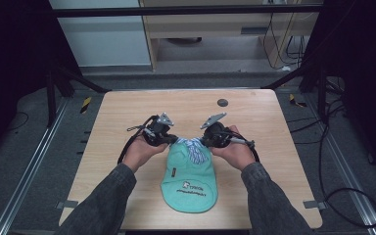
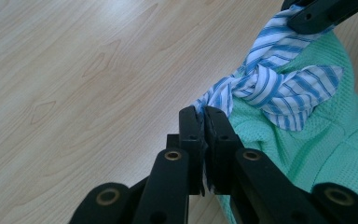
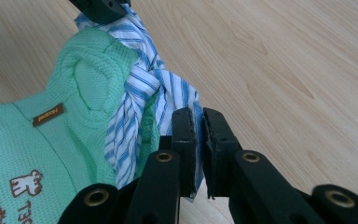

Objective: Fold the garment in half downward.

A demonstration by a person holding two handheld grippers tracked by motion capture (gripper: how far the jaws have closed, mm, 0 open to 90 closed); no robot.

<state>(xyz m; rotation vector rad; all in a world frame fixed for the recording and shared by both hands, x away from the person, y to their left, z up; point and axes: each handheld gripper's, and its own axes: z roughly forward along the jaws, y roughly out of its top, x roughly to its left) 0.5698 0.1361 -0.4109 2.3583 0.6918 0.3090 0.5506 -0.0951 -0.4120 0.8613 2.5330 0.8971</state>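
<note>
A mint green knitted garment (image 1: 189,180) lies flat on the wooden table (image 1: 127,112), printed end toward the person. At its far end sits a knotted blue-and-white striped cloth tie (image 1: 193,148). My left gripper (image 1: 170,141) is shut on the left end of the striped tie (image 2: 265,84), pinched between its black jaws. My right gripper (image 1: 206,142) is shut on the tie's right end (image 3: 168,93). In the left gripper view my left gripper (image 2: 204,122) has the other gripper's jaw tips at the top right. My right gripper (image 3: 198,122) faces the garment (image 3: 37,140), which bears a brown label.
A small dark round disc (image 1: 222,102) lies near the table's far edge. Black frame bars and cables surround the table. The person's sleeved forearms come in from the bottom on both sides of the garment.
</note>
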